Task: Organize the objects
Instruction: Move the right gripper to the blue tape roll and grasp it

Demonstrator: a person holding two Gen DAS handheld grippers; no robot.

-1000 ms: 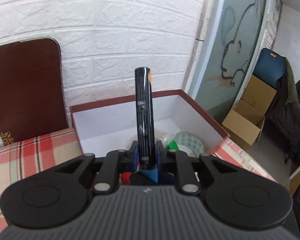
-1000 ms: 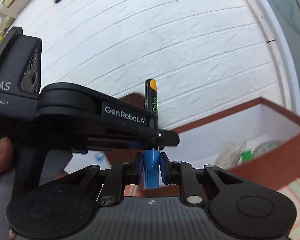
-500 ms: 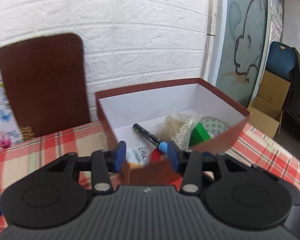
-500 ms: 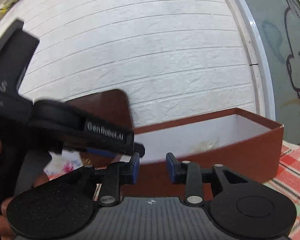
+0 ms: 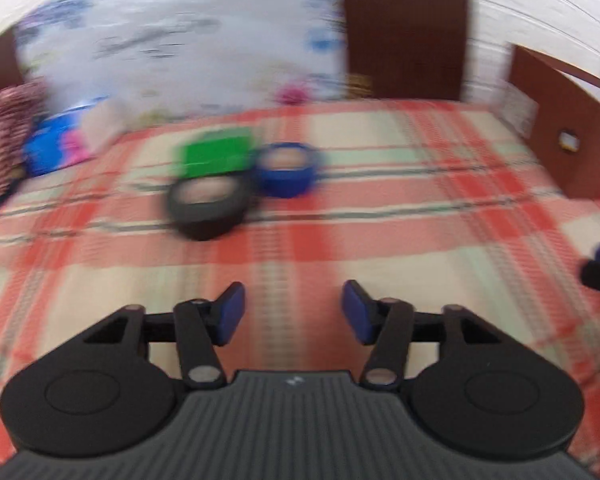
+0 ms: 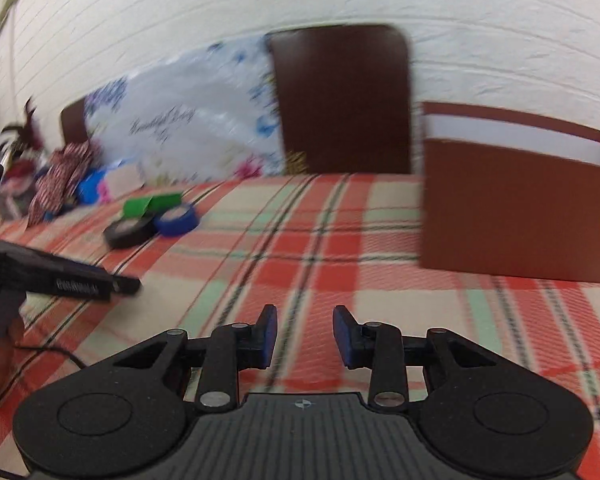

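Note:
My left gripper (image 5: 293, 312) is open and empty above the checked tablecloth (image 5: 380, 220). Ahead of it lie a black tape roll (image 5: 208, 204), a blue tape roll (image 5: 286, 170) and a green box (image 5: 214, 154), close together. My right gripper (image 6: 305, 334) is open and empty, low over the cloth. The same black roll (image 6: 129, 231), blue roll (image 6: 178, 219) and green box (image 6: 150, 205) lie far to its left. The brown box (image 6: 516, 208) stands at the right; its side also shows in the left wrist view (image 5: 568, 132). The left gripper's body (image 6: 60, 276) shows at the left.
A brown chair back (image 6: 342, 100) and a flowered plastic bag (image 6: 172, 128) stand against the white brick wall. A striped cloth bundle (image 5: 4, 140) and blue and pink packets (image 5: 56, 144) lie at the table's far left. Both views are motion-blurred.
The left gripper let the marker go into the brown box and opened. Both grippers have swung left, away from the box, toward the tape rolls. The right gripper also opened.

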